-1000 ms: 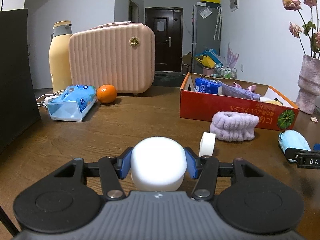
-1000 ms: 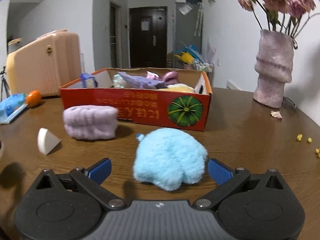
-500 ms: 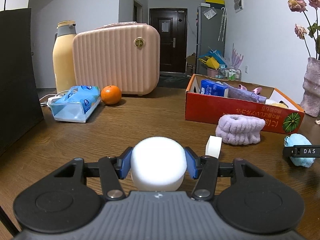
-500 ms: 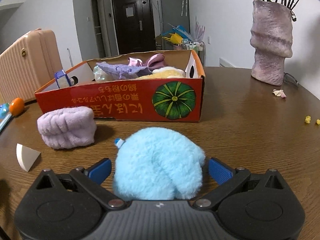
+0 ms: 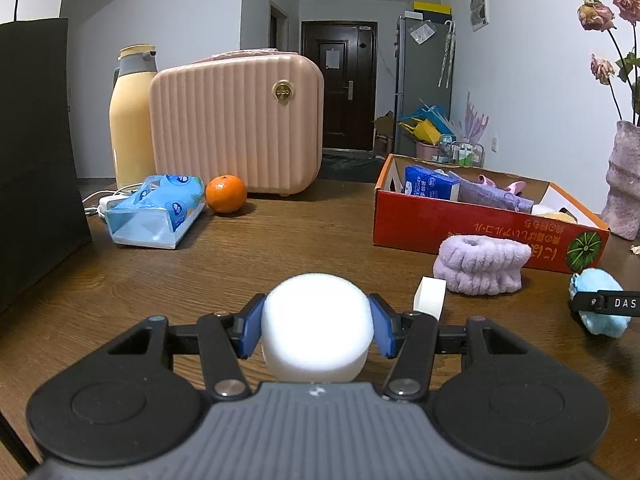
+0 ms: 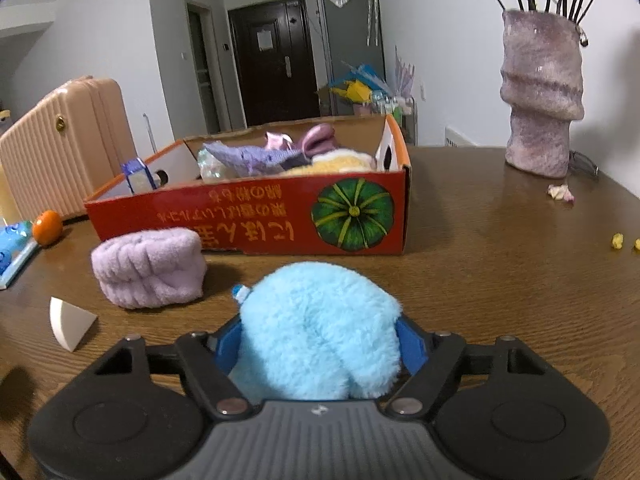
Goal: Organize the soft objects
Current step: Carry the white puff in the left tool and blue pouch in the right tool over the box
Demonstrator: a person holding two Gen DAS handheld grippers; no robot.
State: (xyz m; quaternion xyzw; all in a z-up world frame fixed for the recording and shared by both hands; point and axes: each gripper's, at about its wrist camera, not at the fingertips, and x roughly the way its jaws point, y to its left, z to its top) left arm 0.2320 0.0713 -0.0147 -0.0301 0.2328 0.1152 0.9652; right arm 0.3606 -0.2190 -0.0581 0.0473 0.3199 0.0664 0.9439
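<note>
- Currently, the red cardboard box (image 6: 248,216) stands open on the tabletop (image 6: 500,280), holding a purple cloth (image 6: 248,156), a pink item, a yellow plush and a blue packet (image 5: 428,182).
- Left hand-held gripper (image 5: 317,330): pads clamped on a white sponge (image 5: 317,328).
- Right hand-held gripper (image 6: 320,344): jaws have just been closing; pads press the blue plush (image 6: 320,328), in front of the box.
- A lilac headband (image 6: 148,266) and a white wedge (image 6: 68,320) lie beside the box.

Between the left tongs (image 5: 317,326) sat a matt white foam sponge (image 5: 316,332); the right tongs (image 6: 320,346) flanked a fluffy blue plush (image 6: 320,328). Ahead lay a ribbed lilac terry band (image 6: 148,266), a printed cardboard box (image 6: 260,220) and the glossy, grained wooden desk (image 6: 500,280).
</note>
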